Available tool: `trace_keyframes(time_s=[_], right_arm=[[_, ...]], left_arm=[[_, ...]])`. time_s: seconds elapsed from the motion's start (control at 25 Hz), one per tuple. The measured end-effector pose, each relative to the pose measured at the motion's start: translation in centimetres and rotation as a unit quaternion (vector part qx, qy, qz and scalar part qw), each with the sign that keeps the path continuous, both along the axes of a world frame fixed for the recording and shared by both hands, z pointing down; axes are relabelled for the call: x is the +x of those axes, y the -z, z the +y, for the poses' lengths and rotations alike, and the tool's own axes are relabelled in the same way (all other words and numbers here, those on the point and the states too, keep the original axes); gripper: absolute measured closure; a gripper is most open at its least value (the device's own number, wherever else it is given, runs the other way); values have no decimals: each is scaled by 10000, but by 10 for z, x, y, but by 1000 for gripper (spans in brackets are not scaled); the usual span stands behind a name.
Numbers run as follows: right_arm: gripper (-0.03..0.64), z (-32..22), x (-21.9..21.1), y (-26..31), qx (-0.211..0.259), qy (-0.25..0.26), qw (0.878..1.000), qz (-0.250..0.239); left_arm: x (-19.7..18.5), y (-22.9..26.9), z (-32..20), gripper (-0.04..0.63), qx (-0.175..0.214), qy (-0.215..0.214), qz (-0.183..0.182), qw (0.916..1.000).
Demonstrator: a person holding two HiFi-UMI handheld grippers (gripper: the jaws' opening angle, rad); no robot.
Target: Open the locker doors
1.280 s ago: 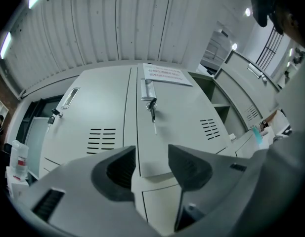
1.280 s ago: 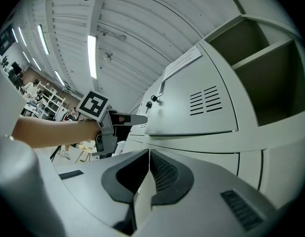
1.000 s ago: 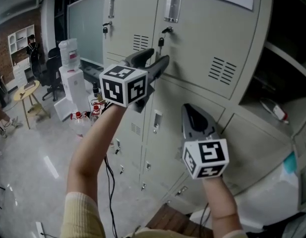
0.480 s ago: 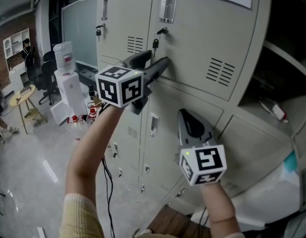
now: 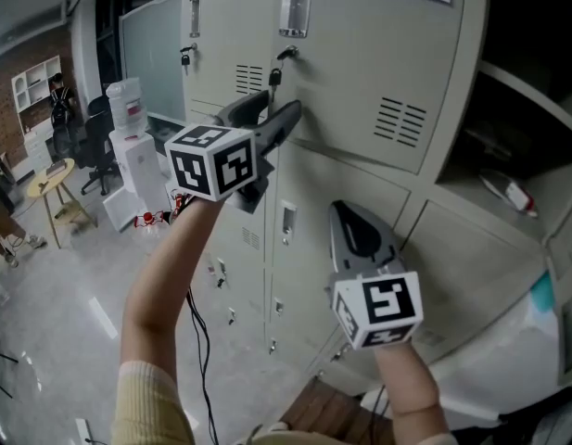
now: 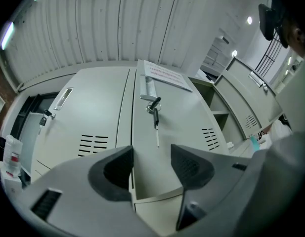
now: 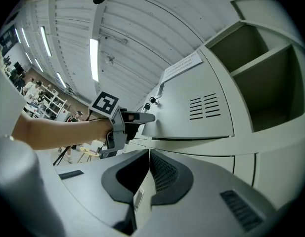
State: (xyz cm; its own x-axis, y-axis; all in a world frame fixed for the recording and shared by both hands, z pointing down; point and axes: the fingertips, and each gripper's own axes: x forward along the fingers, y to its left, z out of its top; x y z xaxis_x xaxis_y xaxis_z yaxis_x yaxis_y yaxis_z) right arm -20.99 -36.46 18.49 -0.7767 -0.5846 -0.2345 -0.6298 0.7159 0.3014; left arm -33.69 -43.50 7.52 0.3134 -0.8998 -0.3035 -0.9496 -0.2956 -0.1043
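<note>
The left tongs [image 5: 282, 106], just opened, are held astride the ajar pale grey metal locker door's [image 5: 378, 72] corner, seemingly for pulling; the right tongs [image 5: 349, 213] are held shut, empty.

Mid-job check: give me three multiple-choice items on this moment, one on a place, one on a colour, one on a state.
1. Where is the left hand-held gripper?
A. In the open compartment
B. At the lower left corner of the upper door
C. By the water dispenser

2. What colour are the lockers?
A. Pale grey
B. Blue
C. Red

3. How do the jaws of the right hand-held gripper stand?
A. Wide apart
B. Clamped on a key
C. Together, empty

Answers:
1. B: its jaws are apart and have just been opening. They flank that door's edge without pressing on it.
2. A: every door in view is pale grey.
3. C: the right gripper view shows the jaws meeting with nothing between them.
</note>
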Motion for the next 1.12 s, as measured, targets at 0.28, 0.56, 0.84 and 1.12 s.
trace_keyframes(time_s=[0.28,0.56,0.84,1.12], right_arm=[[614,26,13,3,73,130,9999,-7],[614,49,29,2,55,188,9998,-62],[614,68,47,1,-5,152,9998,-118],[614,88,54,2,-39,231,9995,-217]], left_arm=[[4,-2,35,374,68,255,15,9997],[11,-1,67,374,104,434,53,9990],[24,-3,99,374,188,602,15,9980],[47,-4,134,374,230,698,-281,9969]])
